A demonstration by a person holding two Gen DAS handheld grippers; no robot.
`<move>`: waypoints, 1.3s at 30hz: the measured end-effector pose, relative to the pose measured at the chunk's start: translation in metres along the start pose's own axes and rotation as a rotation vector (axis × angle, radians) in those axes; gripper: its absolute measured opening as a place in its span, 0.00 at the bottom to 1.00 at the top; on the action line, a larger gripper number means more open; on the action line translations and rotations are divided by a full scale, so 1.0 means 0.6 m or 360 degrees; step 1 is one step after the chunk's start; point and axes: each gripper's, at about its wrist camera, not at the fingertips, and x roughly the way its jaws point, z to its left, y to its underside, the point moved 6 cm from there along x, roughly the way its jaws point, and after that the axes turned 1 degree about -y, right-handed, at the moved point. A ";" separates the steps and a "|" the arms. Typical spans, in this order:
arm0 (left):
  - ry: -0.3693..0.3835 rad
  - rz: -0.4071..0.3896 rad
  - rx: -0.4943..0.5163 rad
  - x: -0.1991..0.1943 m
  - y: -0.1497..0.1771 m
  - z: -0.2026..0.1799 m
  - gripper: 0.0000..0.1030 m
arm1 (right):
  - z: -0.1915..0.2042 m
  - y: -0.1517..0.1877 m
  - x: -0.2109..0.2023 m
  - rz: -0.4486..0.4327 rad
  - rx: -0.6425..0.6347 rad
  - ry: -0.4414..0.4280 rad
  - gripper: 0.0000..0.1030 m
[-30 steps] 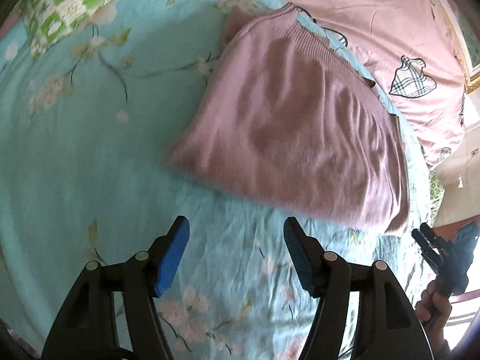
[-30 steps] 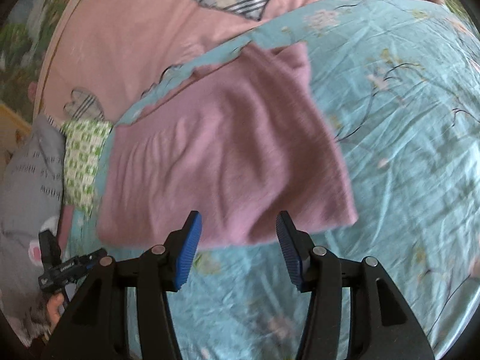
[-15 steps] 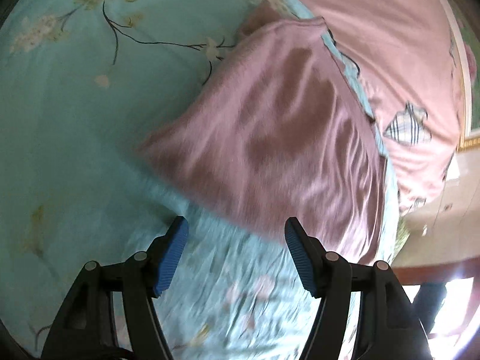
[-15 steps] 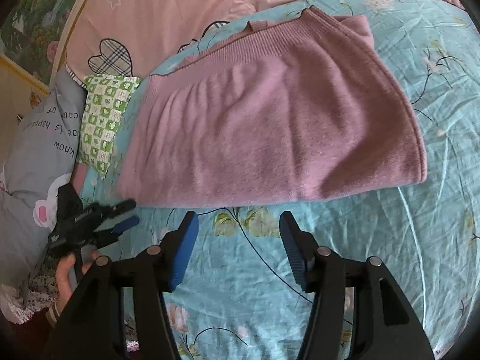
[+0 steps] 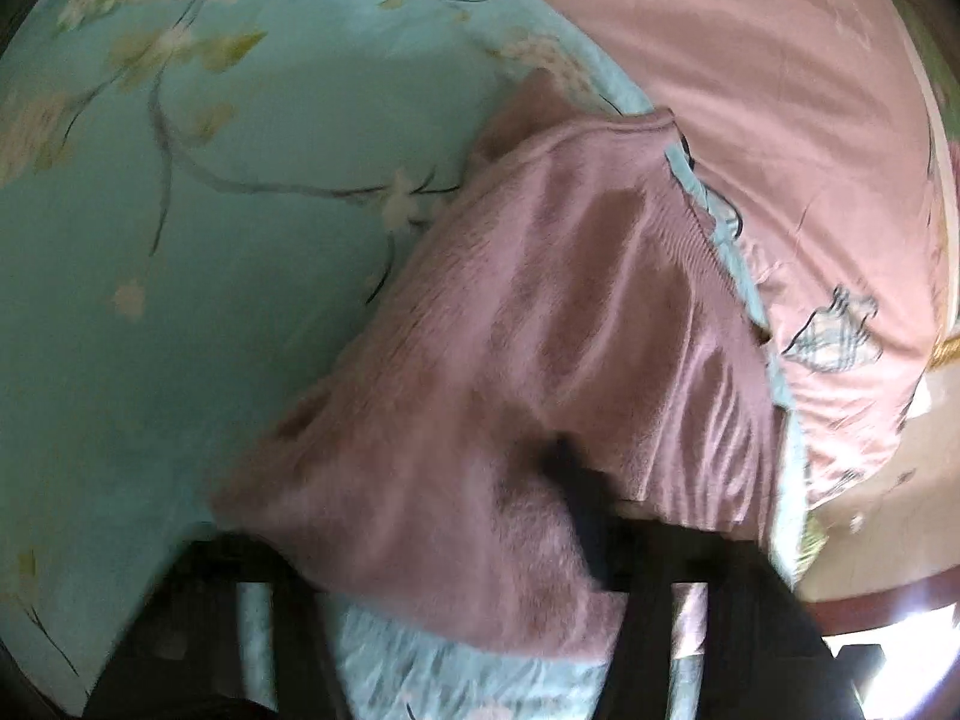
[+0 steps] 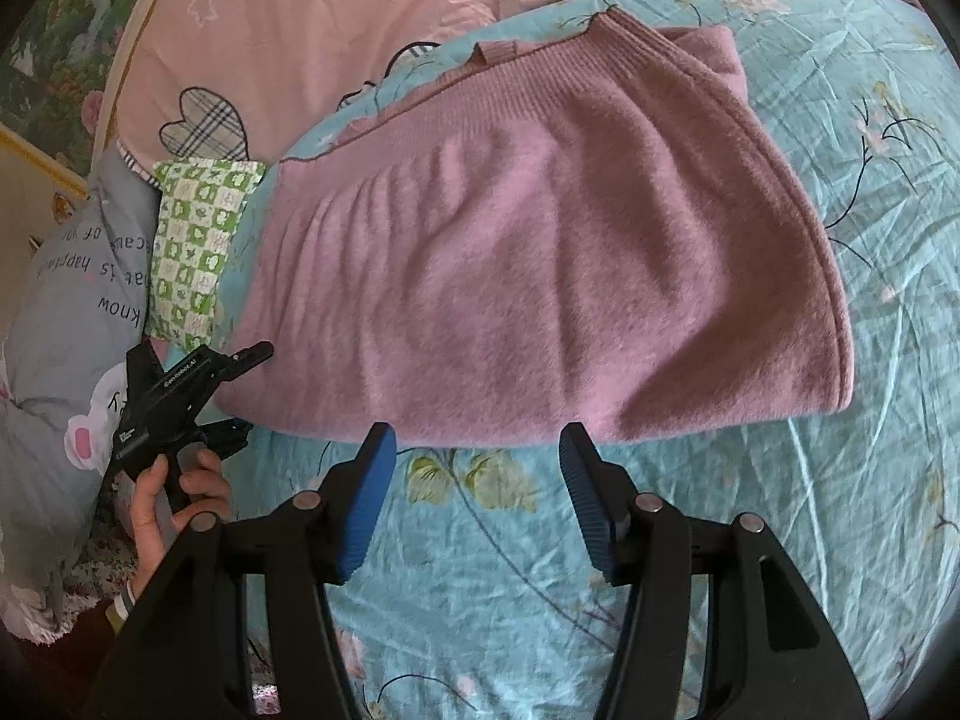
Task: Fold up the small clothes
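Observation:
A pink knit garment (image 6: 540, 252) lies folded flat on the turquoise flowered bedsheet (image 6: 840, 510), ribbed waistband at the far side. My left gripper (image 5: 432, 510) is at its left near corner, jaws closing with the fabric (image 5: 510, 360) bunched between them and draped over the left finger. In the right wrist view the left gripper (image 6: 246, 396) straddles that corner, held by a hand (image 6: 174, 498). My right gripper (image 6: 477, 450) stands open just short of the garment's near edge, nothing between its blue pads (image 6: 369, 498).
A pink quilt with plaid hearts (image 6: 336, 30) lies beyond the garment. A green checked pillow (image 6: 198, 252) and a grey printed pillow (image 6: 66, 312) sit at the left. Bare sheet stretches to the right and toward me.
My left gripper moved forward onto the garment's corner and its jaws narrowed; fabric now covers them. The right gripper came a little nearer the garment's front edge, still open.

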 end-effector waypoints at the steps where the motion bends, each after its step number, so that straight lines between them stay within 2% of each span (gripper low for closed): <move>1: 0.0015 0.0009 0.0012 0.003 -0.002 -0.006 0.15 | -0.003 -0.003 0.000 -0.0001 0.0004 -0.0001 0.56; 3: -0.0033 -0.0028 0.0060 -0.001 -0.007 -0.023 0.11 | -0.009 -0.011 0.000 -0.0008 0.0012 -0.0011 0.56; 6: -0.0155 -0.0100 0.0272 -0.020 -0.005 -0.080 0.08 | -0.012 -0.027 -0.003 -0.0021 0.0000 -0.0043 0.56; 12: -0.0049 -0.0180 0.0792 -0.042 0.047 -0.259 0.06 | -0.031 -0.082 -0.024 -0.0111 0.0039 -0.0123 0.56; 15: 0.0030 -0.0126 0.1043 -0.020 0.101 -0.335 0.06 | -0.053 -0.120 -0.039 -0.0170 0.0124 -0.0176 0.56; 17: 0.0022 -0.0023 0.1223 0.026 0.153 -0.368 0.06 | -0.069 -0.148 -0.042 -0.0197 0.0184 -0.0216 0.56; 19: 0.0002 0.0075 0.1304 0.072 0.185 -0.374 0.06 | -0.080 -0.172 -0.033 -0.0179 0.0213 -0.0244 0.56; 20: -0.0007 0.0138 0.1324 0.095 0.200 -0.373 0.06 | -0.081 -0.179 -0.027 -0.0169 0.0217 -0.0245 0.56; 22: -0.0003 0.0185 0.1315 0.111 0.211 -0.370 0.06 | -0.079 -0.195 -0.008 -0.0139 0.0208 -0.0278 0.56; 32: 0.0042 0.0181 0.1282 0.088 0.198 -0.371 0.06 | -0.016 -0.244 0.099 0.0009 0.0106 -0.0456 0.54; 33: 0.0041 0.0171 0.1290 0.078 0.206 -0.361 0.06 | -0.006 -0.250 0.106 0.0010 0.0101 -0.0477 0.49; 37: 0.0020 0.0145 0.1328 0.074 0.213 -0.374 0.06 | 0.022 -0.273 0.130 0.0037 0.0035 -0.0501 0.39; 38: 0.0012 0.0141 0.1340 0.072 0.215 -0.377 0.06 | 0.025 -0.277 0.139 0.0050 0.0026 -0.0486 0.21; 39: 0.0015 0.0142 0.1347 0.070 0.218 -0.381 0.06 | 0.026 -0.279 0.145 0.0071 0.0025 -0.0480 0.15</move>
